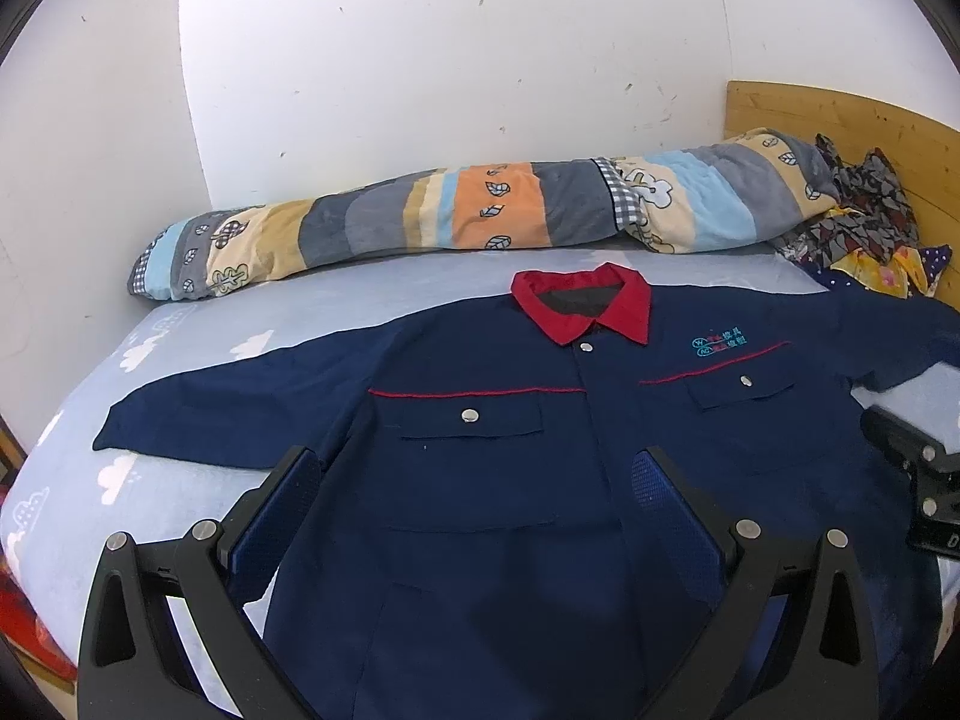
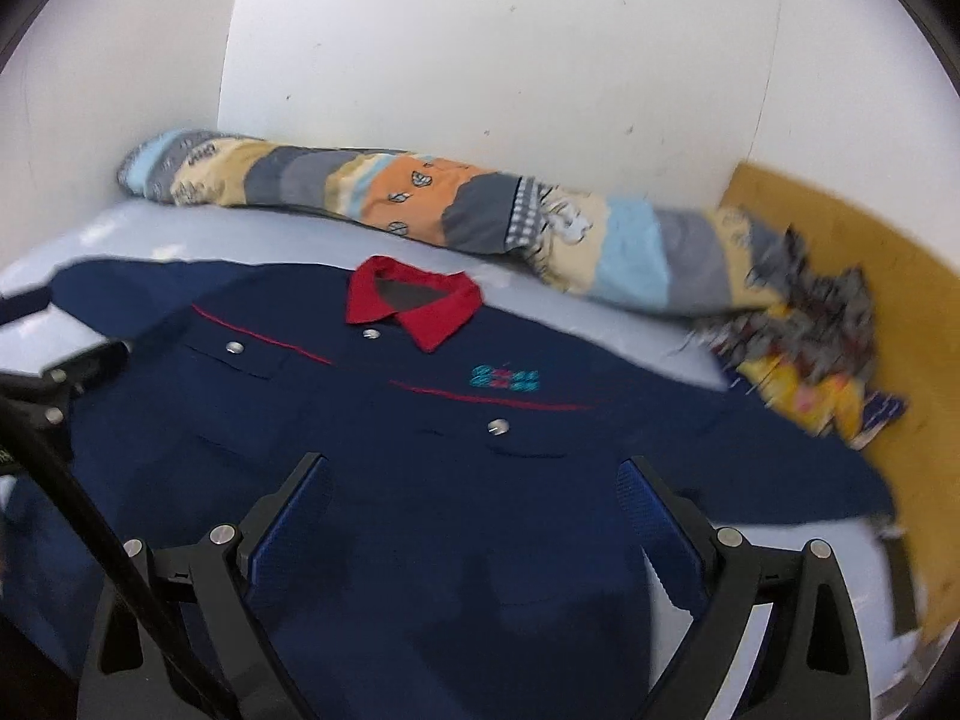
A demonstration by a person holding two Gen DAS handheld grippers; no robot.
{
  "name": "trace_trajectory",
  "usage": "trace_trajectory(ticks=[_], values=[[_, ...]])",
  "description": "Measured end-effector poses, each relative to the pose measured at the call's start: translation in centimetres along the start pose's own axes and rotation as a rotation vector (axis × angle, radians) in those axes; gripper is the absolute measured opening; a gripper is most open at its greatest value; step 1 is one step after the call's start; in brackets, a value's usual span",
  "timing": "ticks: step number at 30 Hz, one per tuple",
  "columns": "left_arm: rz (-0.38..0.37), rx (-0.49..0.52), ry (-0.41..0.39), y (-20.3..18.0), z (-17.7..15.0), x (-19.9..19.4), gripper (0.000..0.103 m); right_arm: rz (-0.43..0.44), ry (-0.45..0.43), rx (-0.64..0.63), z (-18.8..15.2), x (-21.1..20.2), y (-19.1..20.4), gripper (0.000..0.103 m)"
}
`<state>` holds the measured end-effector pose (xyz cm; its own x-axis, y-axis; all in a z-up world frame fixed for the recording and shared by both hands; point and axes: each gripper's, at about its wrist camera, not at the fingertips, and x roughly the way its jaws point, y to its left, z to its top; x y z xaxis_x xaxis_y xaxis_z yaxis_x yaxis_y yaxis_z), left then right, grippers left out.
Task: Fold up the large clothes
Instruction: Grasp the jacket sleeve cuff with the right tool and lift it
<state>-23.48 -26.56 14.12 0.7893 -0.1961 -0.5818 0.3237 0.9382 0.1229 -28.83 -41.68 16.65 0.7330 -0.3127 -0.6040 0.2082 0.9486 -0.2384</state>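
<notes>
The bed (image 1: 198,324) carries one navy work jacket (image 1: 480,480), lying flat with the front up, buttoned, the sleeves spread to both sides and the red collar (image 1: 585,306) toward the wall. We judge that the folding has not started, so the first step is to take a sleeve. For doing it well, we would bring each gripper to its own side, pinch at the shoulder seam and the cuff, and lift low so the body stays smooth. The left gripper (image 1: 480,492) and the right gripper (image 2: 474,498) both hover above the chest with fingers wide apart, holding nothing. We count one rolled striped quilt (image 1: 456,216), one heap of patterned clothes (image 1: 864,228), two chest pockets, four metal snaps — one under the collar, two on the pockets, and one we cannot place.
</notes>
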Motion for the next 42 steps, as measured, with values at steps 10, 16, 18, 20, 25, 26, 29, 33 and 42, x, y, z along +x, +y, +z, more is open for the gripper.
trace_trajectory(ticks=[10,16,18,20,25,26,29,33,42], values=[[-0.006,0.014,0.015,-1.1,0.0,0.4,0.103,-0.061,-0.027,0.265,0.8,-1.0,-10.1,0.098],[-0.014,0.048,0.029,-2.3,-0.3,0.9,0.103,0.117,-0.017,0.775,-3.7,-0.4,-24.4,0.098],[-0.020,0.051,0.033,-2.6,-0.3,1.0,0.103,0.134,-0.038,0.900,-6.1,-0.3,-28.3,0.098],[-0.020,0.061,0.037,-3.0,-0.4,1.2,0.103,0.108,-0.050,0.991,-8.9,-0.2,-32.5,0.088],[-0.036,0.081,0.083,-3.9,-0.8,2.6,0.103,0.085,-0.076,1.235,-15.3,0.8,-41.0,0.063],[-0.045,0.077,0.097,-4.0,-0.9,3.0,0.103,0.083,-0.086,1.280,-16.3,1.2,-42.5,0.063],[-0.068,0.067,0.131,-4.5,-1.1,3.9,0.103,0.089,-0.111,1.337,-17.6,2.5,-45.6,0.053],[-0.077,0.084,0.158,-5.4,-1.4,5.0,0.103,0.065,-0.084,1.356,-17.9,5.0,-47.6,0.041],[-0.119,0.092,0.195,-6.3,-1.7,5.9,0.103,-0.077,-0.047,1.393,-19.9,8.8,-49.9,0.041]])
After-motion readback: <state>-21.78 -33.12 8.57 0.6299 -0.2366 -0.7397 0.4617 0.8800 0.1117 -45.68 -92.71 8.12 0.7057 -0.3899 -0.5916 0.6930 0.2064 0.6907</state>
